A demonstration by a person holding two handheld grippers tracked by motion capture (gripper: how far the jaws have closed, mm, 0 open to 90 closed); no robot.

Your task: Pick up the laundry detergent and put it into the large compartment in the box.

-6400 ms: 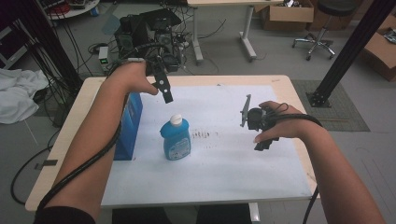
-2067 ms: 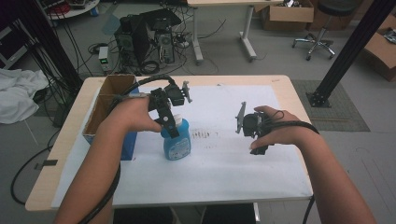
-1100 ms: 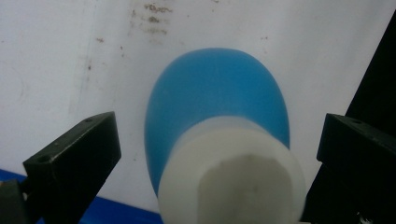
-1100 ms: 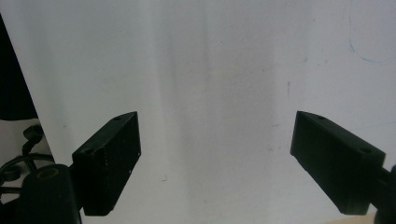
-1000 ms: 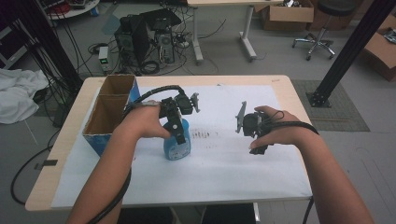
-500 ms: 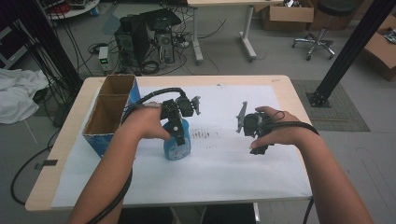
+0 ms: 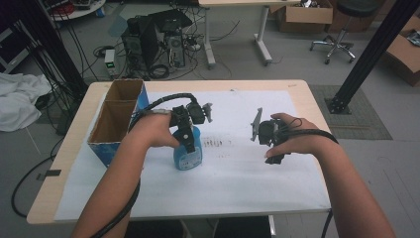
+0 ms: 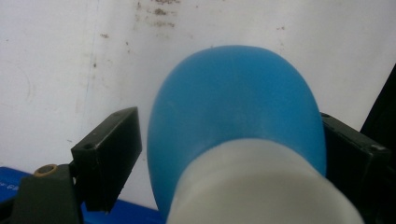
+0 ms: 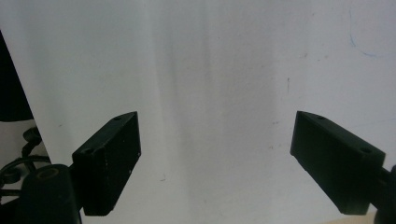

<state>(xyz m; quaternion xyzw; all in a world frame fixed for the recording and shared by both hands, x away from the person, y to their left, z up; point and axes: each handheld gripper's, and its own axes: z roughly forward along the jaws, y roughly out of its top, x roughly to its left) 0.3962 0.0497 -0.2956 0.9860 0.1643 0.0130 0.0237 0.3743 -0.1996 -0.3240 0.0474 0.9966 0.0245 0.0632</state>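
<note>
**Left claw straddling the blue bottle on the papered tabletop**

A wooden tabletop point(image 7: 307, 99) is lying under a large white paper sheet point(image 7: 237, 188), which is showing faint dark smudges near its middle. The person's two forearms are coming in from the near edge.

The blue bottle point(image 7: 188, 151) is standing upright left of the sheet's middle, carrying a pale label on its near face. In the left gripper view its rounded blue shoulder and white cap point(image 8: 261, 186) are sitting between the two black jaws. The left claw point(image 7: 187, 134) is reaching down over the bottle's top, spread around the shoulder: the right jaw is lying against the plastic, while a sliver of paper is showing between the left jaw and the bottle, so it is not clamping yet.

The right claw point(image 7: 257, 126) is hovering over bare paper well right of the bottle, its jaws standing wide apart with nothing between them. The right hand point(image 7: 292, 144) is wrapping the tool's body, with a cable looping over the wrist.

A blue cardboard box point(image 7: 116, 119) with two open brown compartments is sitting at the far left of the tabletop; what its insides are holding is too dark to tell.

Beyond the table, computer towers point(image 7: 153, 42) and tangled cables are standing on the grey floor, a white cloth point(image 7: 17, 101) is lying at left, and an office chair point(image 7: 341, 34) is being cut off by the top edge.
</note>
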